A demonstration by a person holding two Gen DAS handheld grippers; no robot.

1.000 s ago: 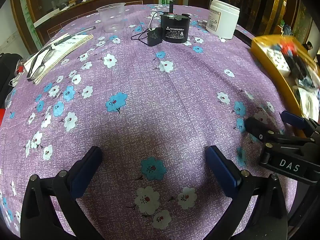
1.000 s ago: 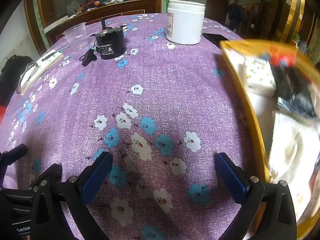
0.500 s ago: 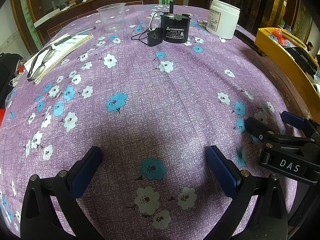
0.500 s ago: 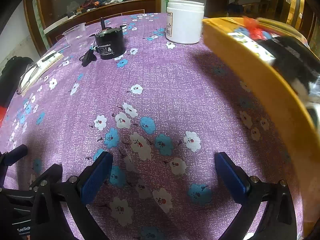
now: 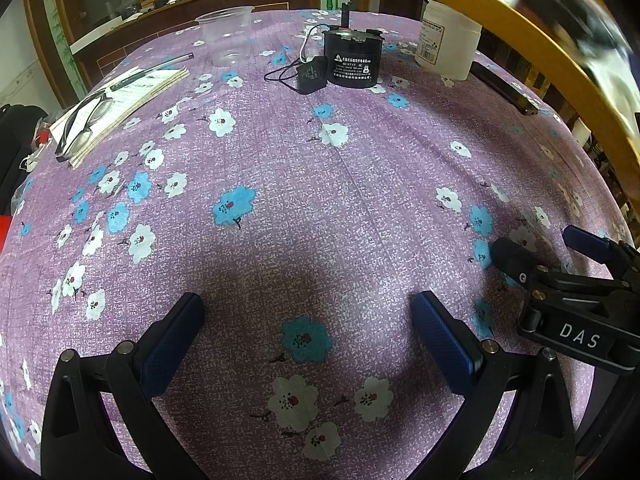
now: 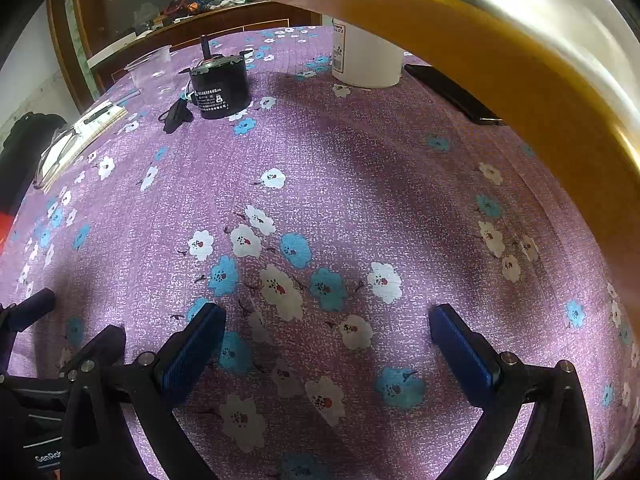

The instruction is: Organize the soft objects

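Overhead, blurred yellow tray point(image 6: 520, 80) tilts above right tool point(image 6: 326, 336).

Both views are taken low over the purple floral tablecloth point(image 5: 320, 184), facing forward; the black motor point(image 5: 352, 60) and white jar point(image 6: 366, 60) are shared.

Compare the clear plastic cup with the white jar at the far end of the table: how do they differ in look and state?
The clear plastic cup is see-through, so the cloth shows through it; the white jar is opaque. The cup carries no label; the jar bears a printed one. The cup stands open-topped and looks empty; the jar's top is hidden by the blurred yellow tray. Both stand upright on the purple flowered tablecloth.
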